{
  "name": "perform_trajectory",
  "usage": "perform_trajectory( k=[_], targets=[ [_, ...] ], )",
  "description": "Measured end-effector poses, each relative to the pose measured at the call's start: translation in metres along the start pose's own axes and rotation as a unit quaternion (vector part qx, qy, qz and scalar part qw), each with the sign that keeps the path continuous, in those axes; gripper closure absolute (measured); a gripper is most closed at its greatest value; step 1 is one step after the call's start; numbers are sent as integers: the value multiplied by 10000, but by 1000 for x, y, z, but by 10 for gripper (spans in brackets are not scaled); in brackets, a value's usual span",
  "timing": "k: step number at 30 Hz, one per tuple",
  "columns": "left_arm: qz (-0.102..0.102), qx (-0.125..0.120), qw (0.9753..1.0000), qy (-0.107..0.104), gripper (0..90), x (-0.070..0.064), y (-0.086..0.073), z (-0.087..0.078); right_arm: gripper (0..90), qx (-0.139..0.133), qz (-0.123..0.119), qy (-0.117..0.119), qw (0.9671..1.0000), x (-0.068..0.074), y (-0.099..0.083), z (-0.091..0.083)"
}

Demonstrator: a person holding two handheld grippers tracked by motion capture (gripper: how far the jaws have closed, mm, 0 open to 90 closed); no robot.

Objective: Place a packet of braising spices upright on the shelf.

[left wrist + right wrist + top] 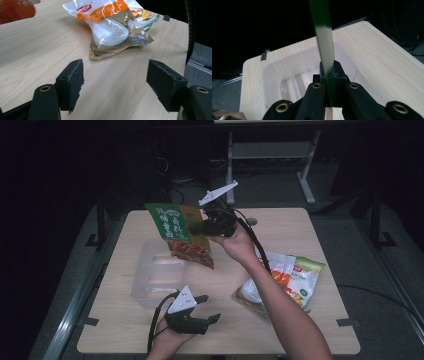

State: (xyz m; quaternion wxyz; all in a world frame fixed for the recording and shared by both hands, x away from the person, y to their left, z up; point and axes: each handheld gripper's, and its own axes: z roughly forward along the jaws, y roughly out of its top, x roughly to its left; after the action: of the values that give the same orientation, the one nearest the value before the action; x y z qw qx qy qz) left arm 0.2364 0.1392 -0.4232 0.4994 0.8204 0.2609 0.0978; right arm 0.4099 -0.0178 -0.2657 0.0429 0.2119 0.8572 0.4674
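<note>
While our right gripper (204, 226) clamps the green snack packet (176, 231) by its edge, the packet hangs above the clear plastic bin (150, 275), long axis tilted downward; our left gripper (206, 307) rests open nearby.

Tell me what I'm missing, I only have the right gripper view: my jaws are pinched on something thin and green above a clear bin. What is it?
Observer: A green snack packet with a red lower half; the right gripper holds it by its edge, hanging above the clear bin.
Operator: Is the other gripper busy?
Observer: No. The left gripper sits near the table's front edge, jaws open.
Operator: Anything left to pick up?
Observer: Yes, an orange-and-white packet lies on the table ahead of the left gripper, with a green-and-white packet beside it.
</note>
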Motion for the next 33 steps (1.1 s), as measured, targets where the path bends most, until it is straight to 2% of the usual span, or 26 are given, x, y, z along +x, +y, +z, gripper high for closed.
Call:
perform_trajectory(
  k=[9,20,26,33],
  targets=[
    [23,2,10000,-13,289,0,0,-1,895,-10,-138,61,9999,1,14,19],
    [44,-11,10000,4,287,0,-1,-2,895,-75,-162,103,9998,-2,30,41],
    [77,27,10000,-7,286,0,-1,-2,895,-107,-74,164,9998,-6,37,62],
    [53,4,10000,8,285,0,-1,-3,895,-85,49,224,9997,-13,34,82]
  ],
)
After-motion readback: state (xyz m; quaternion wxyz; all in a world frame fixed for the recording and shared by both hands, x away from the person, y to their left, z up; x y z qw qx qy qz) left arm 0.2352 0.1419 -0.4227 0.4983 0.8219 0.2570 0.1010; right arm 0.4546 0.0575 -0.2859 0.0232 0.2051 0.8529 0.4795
